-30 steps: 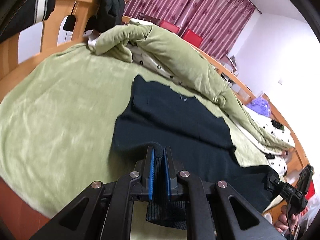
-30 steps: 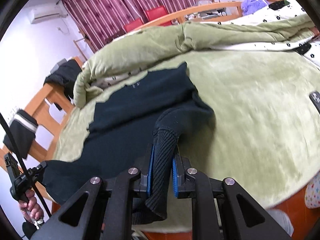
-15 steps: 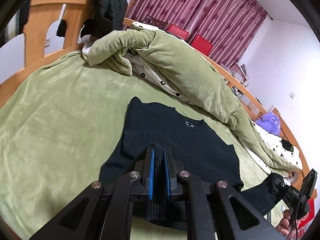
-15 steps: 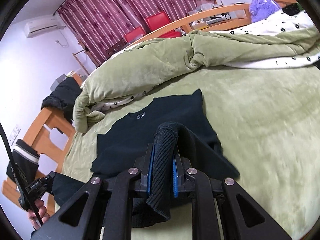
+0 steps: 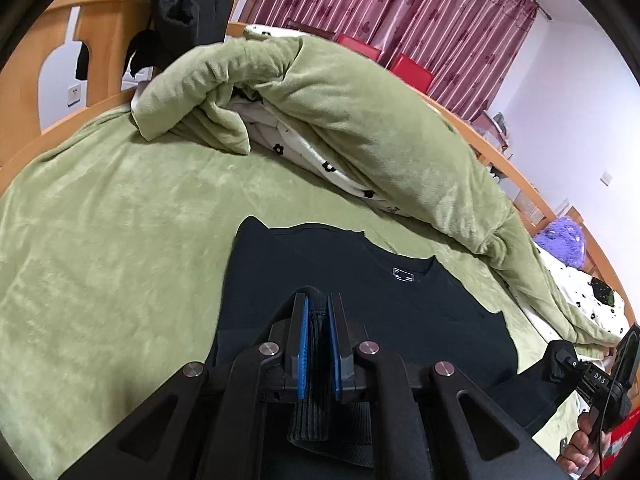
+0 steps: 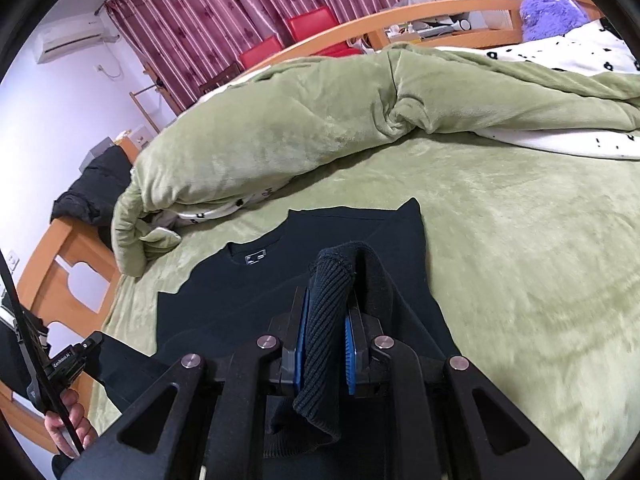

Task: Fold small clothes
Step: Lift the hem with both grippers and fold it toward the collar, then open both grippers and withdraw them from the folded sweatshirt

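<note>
Blue pads line both pairs of jaws, and each pair is clamped on ribbed black knit. In the left gripper (image 5: pixel 318 312) a flat band of hem is pinched between the pads, its loose end hanging down behind them. In the right gripper (image 6: pixel 326 312) a thicker ribbed cuff is held, bunched above the fingertips and drooping below them (the fold of cloth behind it is lifted off the bed). Both pieces belong to the black sweater (image 5: pixel 400 300), which is spread on the green bedspread (image 5: pixel 120 260) with its neckline and small label turned away from the grippers; its lower part is raised toward the cameras. Beyond the sweater a green quilt (image 5: pixel 360 120) is heaped in a long roll, with a white flower-print lining (image 5: pixel 320 160) showing beneath it. A wooden bed frame (image 5: pixel 24 92) is seen at the edge, draped with a dark jacket (image 5: pixel 184 4). Maroon curtains (image 6: pixel 248 4), red chairs (image 6: pixel 316 24), a wall air conditioner (image 6: pixel 72 38) and a purple plush toy (image 6: pixel 554 10) are visible further back.
</note>
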Demonstrator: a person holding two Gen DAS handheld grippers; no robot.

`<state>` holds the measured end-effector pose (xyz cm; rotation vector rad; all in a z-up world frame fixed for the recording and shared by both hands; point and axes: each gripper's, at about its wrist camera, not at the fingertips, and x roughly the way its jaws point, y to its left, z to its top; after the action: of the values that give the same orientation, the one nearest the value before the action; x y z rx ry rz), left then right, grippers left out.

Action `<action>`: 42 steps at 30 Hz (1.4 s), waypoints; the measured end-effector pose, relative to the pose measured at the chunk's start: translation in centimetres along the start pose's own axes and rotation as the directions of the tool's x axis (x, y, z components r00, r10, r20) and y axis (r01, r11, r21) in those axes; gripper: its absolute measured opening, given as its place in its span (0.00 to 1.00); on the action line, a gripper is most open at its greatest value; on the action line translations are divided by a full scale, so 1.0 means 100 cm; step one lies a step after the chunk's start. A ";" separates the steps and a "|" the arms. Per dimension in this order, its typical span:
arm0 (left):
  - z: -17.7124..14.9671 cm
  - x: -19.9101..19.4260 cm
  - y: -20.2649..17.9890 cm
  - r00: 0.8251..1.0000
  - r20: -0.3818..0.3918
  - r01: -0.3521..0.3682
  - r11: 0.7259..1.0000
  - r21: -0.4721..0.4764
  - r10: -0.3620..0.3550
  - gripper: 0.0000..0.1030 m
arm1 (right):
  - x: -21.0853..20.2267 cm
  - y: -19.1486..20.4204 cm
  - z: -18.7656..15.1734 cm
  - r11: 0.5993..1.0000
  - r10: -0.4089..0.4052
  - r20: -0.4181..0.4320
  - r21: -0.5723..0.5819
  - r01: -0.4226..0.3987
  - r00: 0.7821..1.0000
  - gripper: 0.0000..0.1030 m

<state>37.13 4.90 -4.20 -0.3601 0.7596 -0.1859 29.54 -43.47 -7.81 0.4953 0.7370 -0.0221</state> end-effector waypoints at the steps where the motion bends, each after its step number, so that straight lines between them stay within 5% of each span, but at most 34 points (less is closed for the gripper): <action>1: 0.001 0.007 0.000 1.000 -0.006 -0.007 1.000 0.000 0.007 0.09 | 0.007 -0.001 0.002 1.000 -0.006 -0.005 -0.002 0.006 1.000 0.15; 5: 0.001 0.031 -0.001 0.999 -0.024 -0.047 0.999 0.028 0.047 0.11 | 0.037 -0.004 0.006 0.998 -0.056 -0.032 -0.021 0.055 0.998 0.16; 9: -0.005 0.041 -0.008 0.991 -0.023 -0.129 0.987 0.096 0.131 0.36 | 0.049 -0.007 0.002 0.995 -0.090 -0.054 -0.047 0.088 0.994 0.38; 11: -0.009 0.038 -0.012 0.990 -0.018 -0.136 0.983 0.125 0.139 0.37 | 0.047 -0.009 -0.002 0.994 -0.097 -0.047 -0.058 0.094 0.994 0.46; 18: -0.026 0.004 -0.024 0.994 -0.003 -0.109 0.984 0.140 0.110 0.60 | 0.017 -0.009 -0.022 0.988 -0.129 -0.055 -0.097 0.123 0.990 0.47; 27: -0.043 -0.071 -0.029 0.992 -0.033 -0.112 0.977 0.180 0.120 0.61 | -0.070 -0.007 -0.049 0.964 -0.182 -0.030 -0.202 0.173 0.983 0.52; 35: -0.066 -0.158 -0.013 0.990 0.036 -0.138 0.975 0.173 0.134 0.66 | -0.156 -0.003 -0.075 0.941 -0.205 0.050 -0.266 0.211 0.977 0.65; 42: -0.124 -0.140 0.033 0.995 -0.058 -0.078 0.996 0.048 0.081 0.66 | -0.142 -0.030 -0.129 0.959 -0.172 -0.019 -0.230 0.163 0.985 0.69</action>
<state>18.62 8.96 -4.82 -0.2816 0.8261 -0.1389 10.11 -42.58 -7.97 0.2134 0.8069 -0.0856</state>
